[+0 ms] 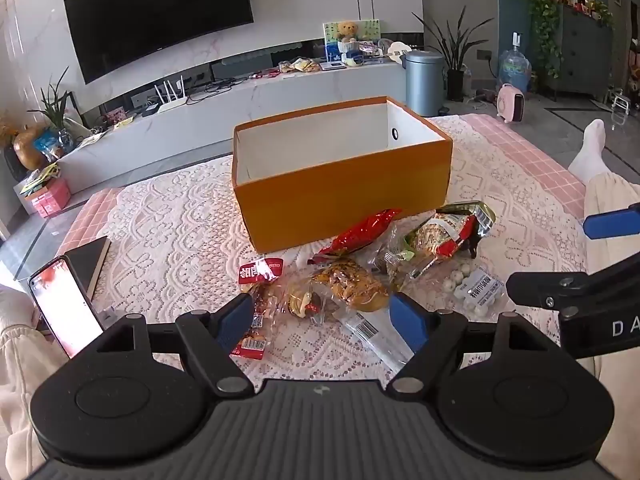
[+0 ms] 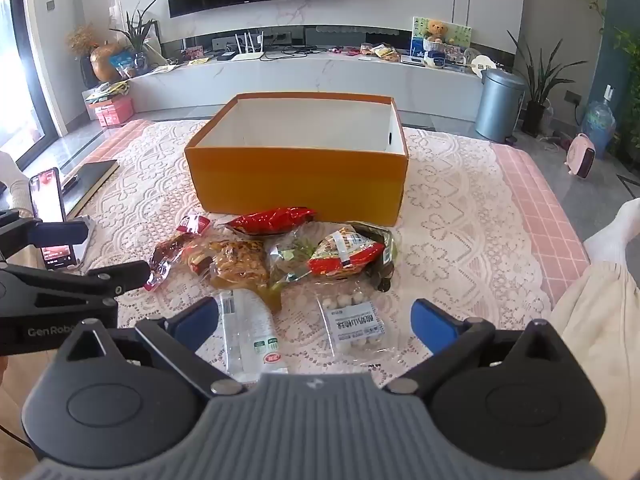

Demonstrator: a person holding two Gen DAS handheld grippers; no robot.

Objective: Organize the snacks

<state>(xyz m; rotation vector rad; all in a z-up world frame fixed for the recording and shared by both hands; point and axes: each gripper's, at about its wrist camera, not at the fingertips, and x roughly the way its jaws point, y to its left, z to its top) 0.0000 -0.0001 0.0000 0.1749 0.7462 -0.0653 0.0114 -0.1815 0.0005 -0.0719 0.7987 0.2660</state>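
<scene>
A: Snacks (image 2: pixel 280 264) lie heaped on the lace-covered worktop (image 2: pixel 460 208), just in front of the orange box (image 2: pixel 296 184). Why there?

B: Probably staged for sorting; the box stands open-topped and looks empty, so nothing appears stowed yet.

A: And the tools?

B: Left hand-held gripper (image 1: pixel 324 320) and right hand-held gripper (image 2: pixel 316 324) both hover over the near packets, fingers spread apart, holding nothing, seemingly ready for a first pick.

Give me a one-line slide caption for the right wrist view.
Open right gripper poised over loose snack packets before an empty orange box.
</scene>
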